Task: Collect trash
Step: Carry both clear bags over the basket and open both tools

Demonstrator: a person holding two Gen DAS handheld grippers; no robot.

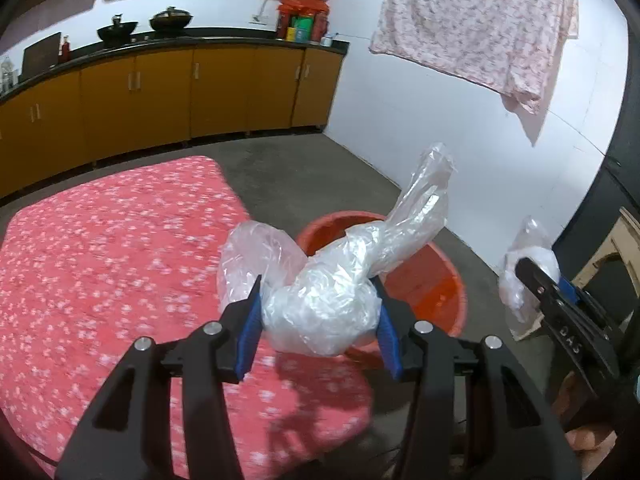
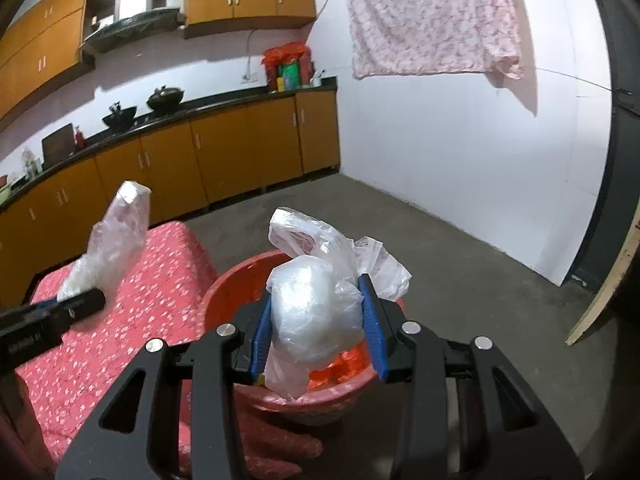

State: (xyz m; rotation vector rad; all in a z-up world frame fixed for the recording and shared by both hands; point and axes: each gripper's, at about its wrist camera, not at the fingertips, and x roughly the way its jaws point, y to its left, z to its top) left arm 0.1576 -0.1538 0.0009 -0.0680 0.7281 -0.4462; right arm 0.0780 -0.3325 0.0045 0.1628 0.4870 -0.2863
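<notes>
My left gripper [image 1: 320,312] is shut on a crumpled clear plastic bag [image 1: 332,280] and holds it in the air at the near rim of a red plastic basin [image 1: 436,280] on the floor. My right gripper [image 2: 316,320] is shut on a second clear plastic bag [image 2: 316,300] and holds it right above the same basin [image 2: 224,284], which holds orange scraps [image 2: 344,364]. The right gripper with its bag shows at the right in the left wrist view [image 1: 532,276]. The left gripper's bag shows at the left in the right wrist view [image 2: 112,240].
A bed with a red flowered cover [image 1: 112,272] lies left of the basin. Orange kitchen cabinets [image 1: 160,92] with a dark counter and woks run along the back. A pink cloth [image 1: 476,20] hangs by the white wall. A wooden board [image 2: 604,292] leans at the right.
</notes>
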